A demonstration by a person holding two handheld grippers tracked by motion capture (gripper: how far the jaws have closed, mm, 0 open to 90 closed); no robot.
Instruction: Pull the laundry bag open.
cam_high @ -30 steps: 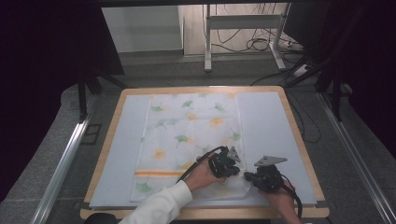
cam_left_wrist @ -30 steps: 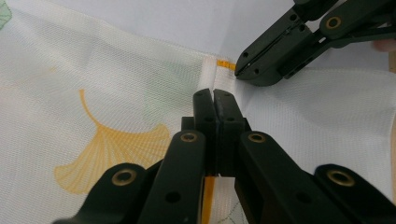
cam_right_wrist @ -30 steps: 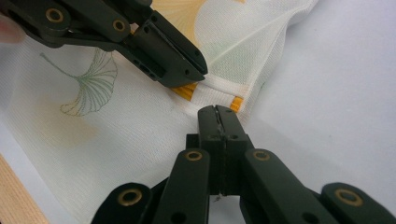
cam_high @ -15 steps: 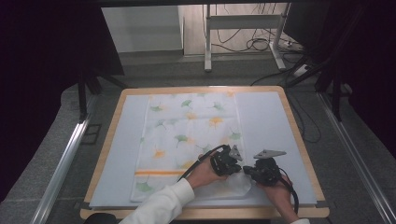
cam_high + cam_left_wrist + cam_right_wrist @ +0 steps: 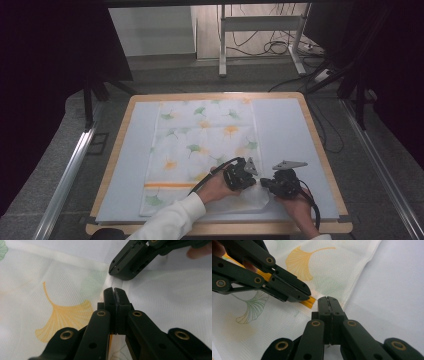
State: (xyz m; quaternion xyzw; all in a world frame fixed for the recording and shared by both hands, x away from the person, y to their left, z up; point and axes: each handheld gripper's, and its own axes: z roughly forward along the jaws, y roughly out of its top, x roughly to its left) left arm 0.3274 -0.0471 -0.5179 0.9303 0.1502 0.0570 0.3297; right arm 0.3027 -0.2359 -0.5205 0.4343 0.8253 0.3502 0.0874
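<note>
A white cloth (image 5: pixel 205 135) printed with green and orange ginkgo leaves lies flat on the pale blue mat (image 5: pixel 287 125). An orange stripe (image 5: pixel 167 184) crosses its near end. At the cloth's near right corner my two grippers meet tip to tip. The left gripper (image 5: pixel 256 180) is shut, and a raised crease of cloth (image 5: pixel 50 290) runs into its tips (image 5: pixel 114 291). The right gripper (image 5: pixel 265 183) is shut on the cloth's edge (image 5: pixel 359 277) at its tips (image 5: pixel 327 299). The left gripper (image 5: pixel 308 295) lies just beside it, over the stripe's end (image 5: pixel 310 302). The right gripper (image 5: pixel 112 268) faces the left one closely.
The mat covers a wooden table (image 5: pixel 322 155), with bare mat to the right of the cloth. A person's white sleeve (image 5: pixel 170 217) and hands reach in from the near edge. Metal rails (image 5: pixel 65 175) flank the table, and a stand and cables (image 5: pixel 265 45) sit behind it.
The right gripper has edged slightly left towards the left gripper. The cloth and the left gripper have hardly moved.
</note>
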